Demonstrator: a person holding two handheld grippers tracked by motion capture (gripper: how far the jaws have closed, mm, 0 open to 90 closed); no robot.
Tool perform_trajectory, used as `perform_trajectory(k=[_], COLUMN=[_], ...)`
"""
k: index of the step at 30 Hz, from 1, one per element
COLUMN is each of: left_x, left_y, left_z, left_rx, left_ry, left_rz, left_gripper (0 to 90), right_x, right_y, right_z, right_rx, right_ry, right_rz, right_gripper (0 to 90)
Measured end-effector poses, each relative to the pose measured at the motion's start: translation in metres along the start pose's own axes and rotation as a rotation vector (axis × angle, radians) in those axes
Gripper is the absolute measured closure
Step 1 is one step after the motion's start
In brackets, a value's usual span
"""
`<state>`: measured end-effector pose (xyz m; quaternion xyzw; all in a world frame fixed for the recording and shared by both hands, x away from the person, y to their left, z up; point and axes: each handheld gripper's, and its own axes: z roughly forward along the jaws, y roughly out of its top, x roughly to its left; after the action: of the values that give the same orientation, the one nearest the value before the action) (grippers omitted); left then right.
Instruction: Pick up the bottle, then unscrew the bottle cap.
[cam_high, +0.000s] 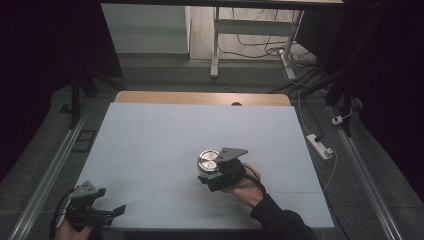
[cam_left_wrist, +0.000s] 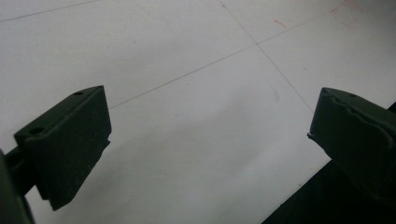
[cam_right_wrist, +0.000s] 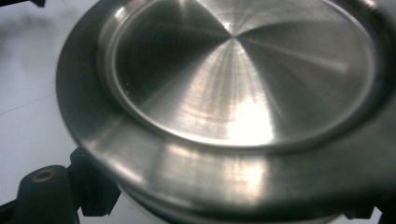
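Currently, the jaws of the right gripper (cam_high: 212, 172) stand nearly closed, clamped on the near edge of a round metal lid (cam_high: 208, 161). In the right gripper view, the lid (cam_right_wrist: 233, 102) has a brushed steel face, a recessed centre and a broad flat rim; one black jaw shows below the rim at lower left. In the high view, the lid sits right of the worktop's centre, directly ahead of the gripper; whether it rests on the surface or is lifted clear cannot be determined. The person's right hand (cam_high: 245, 187) grips the tool body from behind, with a dark sleeve (cam_high: 280, 220) entering from the lower edge.

The jaws of the left gripper (cam_left_wrist: 210, 140) stand wide apart with nothing between them, over bare white surface near the worktop's front left corner, well apart from the lid. The left gripper (cam_high: 107, 212) is held low at that corner.

The worktop (cam_high: 165, 135) is a white sheet with a wooden strip (cam_high: 200, 97) along its far edge.
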<state>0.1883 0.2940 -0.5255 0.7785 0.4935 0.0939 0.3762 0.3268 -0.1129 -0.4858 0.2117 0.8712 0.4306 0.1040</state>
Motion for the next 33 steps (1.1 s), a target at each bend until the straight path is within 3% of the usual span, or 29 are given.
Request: perform_trajectory(k=[7, 17, 25, 28, 33], left_x=[0.000, 0.000, -0.001, -0.001, -0.001], left_y=[0.000, 0.000, 0.000, 0.001, 0.004], left_z=[0.000, 0.000, -0.001, -0.001, -0.004], left_rx=[-0.002, -0.001, -0.004, -0.025, -0.068], left_ry=[-0.006, -0.009, -0.001, -0.045, -0.066], left_rz=[0.002, 0.005, -0.003, -0.010, 0.000], left_gripper=[0.0, 0.0, 0.0, 0.0, 0.0], right_x=[0.018, 0.032, 0.030, 0.030, 0.031], right_y=[0.003, 0.004, 0.003, 0.003, 0.003], right_z=[0.007, 0.012, 0.010, 0.010, 0.010], right_rx=[0.013, 0.022, 0.020, 0.017, 0.018], right_ry=[0.043, 0.081, 0.078, 0.078, 0.075], right_rz=[-0.023, -0.057, -0.059, -0.058, -0.063], right_gripper=[14.3, 14.4, 14.3, 14.4, 14.4])
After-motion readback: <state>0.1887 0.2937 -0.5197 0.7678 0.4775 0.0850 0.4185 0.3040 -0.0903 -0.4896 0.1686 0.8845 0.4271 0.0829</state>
